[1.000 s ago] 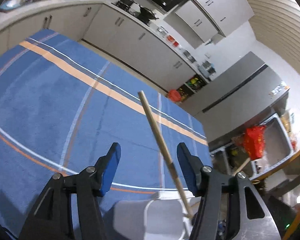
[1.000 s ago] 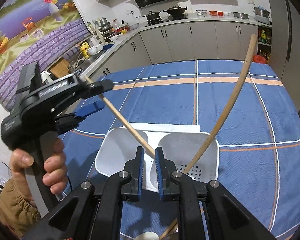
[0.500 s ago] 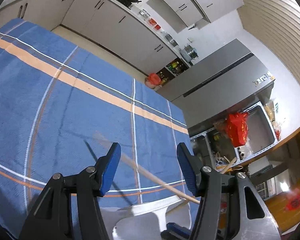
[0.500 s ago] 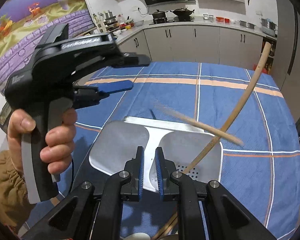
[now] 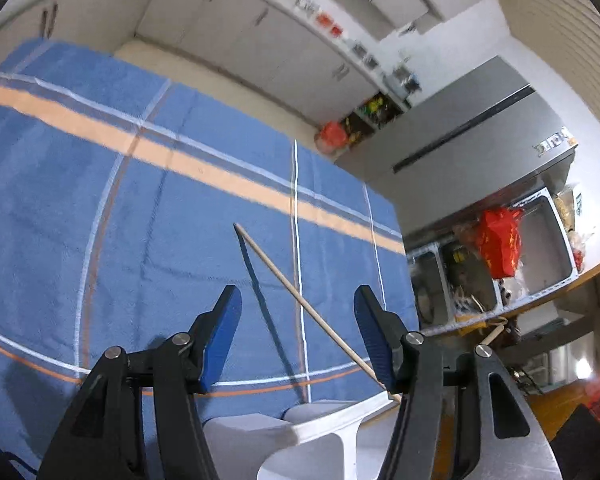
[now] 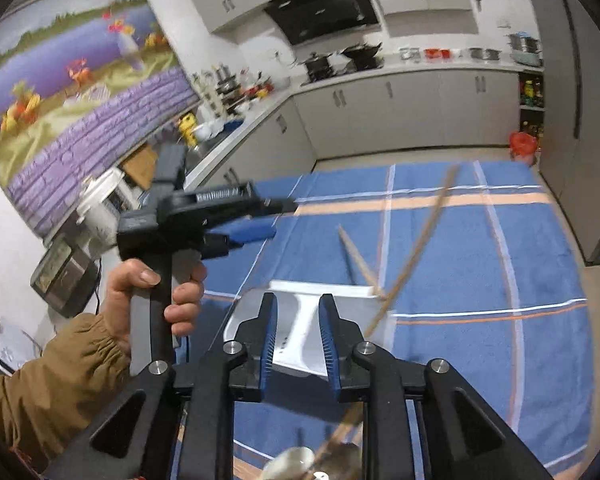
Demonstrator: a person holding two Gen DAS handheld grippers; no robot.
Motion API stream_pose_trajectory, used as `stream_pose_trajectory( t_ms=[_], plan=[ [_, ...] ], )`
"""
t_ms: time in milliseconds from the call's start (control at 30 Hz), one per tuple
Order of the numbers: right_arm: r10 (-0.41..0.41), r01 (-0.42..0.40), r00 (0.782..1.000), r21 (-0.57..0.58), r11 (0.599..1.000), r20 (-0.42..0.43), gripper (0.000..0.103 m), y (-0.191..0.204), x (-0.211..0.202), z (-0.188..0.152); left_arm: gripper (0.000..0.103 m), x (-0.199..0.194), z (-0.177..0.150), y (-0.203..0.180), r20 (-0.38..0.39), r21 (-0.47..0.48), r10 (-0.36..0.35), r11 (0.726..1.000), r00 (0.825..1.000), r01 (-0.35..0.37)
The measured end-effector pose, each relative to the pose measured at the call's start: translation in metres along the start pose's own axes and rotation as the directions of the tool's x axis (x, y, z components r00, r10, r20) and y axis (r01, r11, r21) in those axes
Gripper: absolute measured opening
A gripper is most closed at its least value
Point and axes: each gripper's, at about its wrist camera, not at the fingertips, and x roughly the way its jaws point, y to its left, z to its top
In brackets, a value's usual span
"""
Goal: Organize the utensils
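Observation:
A white plastic utensil holder (image 6: 300, 320) with two compartments lies on the blue striped cloth; its rim shows in the left wrist view (image 5: 332, 420). A straight wooden stick (image 5: 300, 300) leans out of it over the cloth, also seen in the right wrist view (image 6: 358, 258). A longer curved wooden handle (image 6: 416, 240) crosses it, blurred. My left gripper (image 5: 298, 340) is open and empty above the holder; it shows in the right wrist view (image 6: 274, 216). My right gripper (image 6: 298, 332) is open with a narrow gap, empty, just in front of the holder.
The blue cloth (image 5: 140, 240) covers the table. Something round and metallic (image 6: 292, 462) shows blurred at the bottom edge under my right gripper. Kitchen cabinets (image 6: 400, 112) run behind the table. A metal shelf with a red bag (image 5: 496, 240) stands beyond the table's right edge.
The straight stick has dropped from upright between my left fingers to leaning low over the cloth. My right gripper has opened from shut. The left gripper has lifted and drawn left.

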Motion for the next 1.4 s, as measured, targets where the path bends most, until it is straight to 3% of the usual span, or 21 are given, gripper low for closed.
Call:
stream_pose_trajectory(
  t_ms=[100,200,300,500,700,733,767,833,867,1033,1200,1300,1400],
  plan=[
    [-0.027,0.025,0.999,0.066,0.998,0.031,0.025,-0.017,-0.019,-0.005,0.064,0.030,0.013,0.017,-0.143,-0.122,-0.071,0.991,0.987,0.054],
    [-0.052,0.047,0.998,0.108,0.993,0.045,0.025,-0.027,-0.030,-0.012,0.064,0.056,0.021,0.031,-0.202,-0.227,-0.074,0.974,0.977,0.027],
    [-0.081,0.074,0.996,0.132,0.988,0.045,0.025,-0.032,-0.036,-0.020,0.064,0.073,0.024,0.033,-0.237,-0.227,-0.046,0.974,0.970,-0.009],
    [-0.114,0.105,0.993,0.180,0.978,0.037,0.025,-0.039,-0.047,-0.037,0.064,0.107,0.024,0.017,-0.343,-0.152,0.024,0.985,0.939,-0.080],
    [-0.147,0.141,0.989,0.195,0.971,0.018,0.025,-0.039,-0.051,-0.049,0.063,0.128,0.024,0.015,-0.416,-0.158,0.023,0.982,0.909,-0.098],
    [-0.152,0.146,0.988,0.196,0.970,0.014,0.025,-0.038,-0.051,-0.051,0.052,0.131,0.023,0.017,-0.425,-0.154,0.023,0.983,0.905,-0.097],
    [-0.157,0.152,0.988,0.199,0.968,0.009,0.025,-0.038,-0.052,-0.053,0.031,0.133,0.022,0.016,-0.445,-0.141,0.023,0.985,0.895,-0.095],
    [-0.165,0.161,0.986,0.204,0.966,0.002,0.025,-0.037,-0.053,-0.057,0.011,0.139,0.020,0.012,-0.471,-0.113,0.023,0.990,0.882,-0.086],
    [-0.170,0.166,0.985,0.203,0.965,0.001,0.025,-0.038,-0.054,-0.058,0.007,0.138,0.019,0.010,-0.468,-0.101,0.031,0.991,0.883,-0.089],
    [-0.187,0.182,0.982,0.203,0.962,0.006,0.025,-0.038,-0.060,-0.059,0.005,0.111,0.024,-0.012,-0.348,-0.040,0.005,0.999,0.938,-0.020],
    [-0.203,0.195,0.979,0.192,0.962,0.026,0.025,-0.033,-0.068,-0.059,0.005,0.054,0.030,-0.029,-0.193,0.014,-0.015,1.000,0.981,0.018],
    [-0.213,0.201,0.976,0.189,0.961,0.042,0.025,-0.030,-0.075,-0.062,0.005,0.006,0.029,-0.051,-0.086,0.090,-0.017,0.996,0.996,0.025],
    [-0.220,0.205,0.974,0.199,0.958,0.054,0.025,-0.030,-0.080,-0.065,0.005,-0.051,0.021,-0.075,0.030,0.194,-0.016,0.981,0.999,0.010]
  ],
)
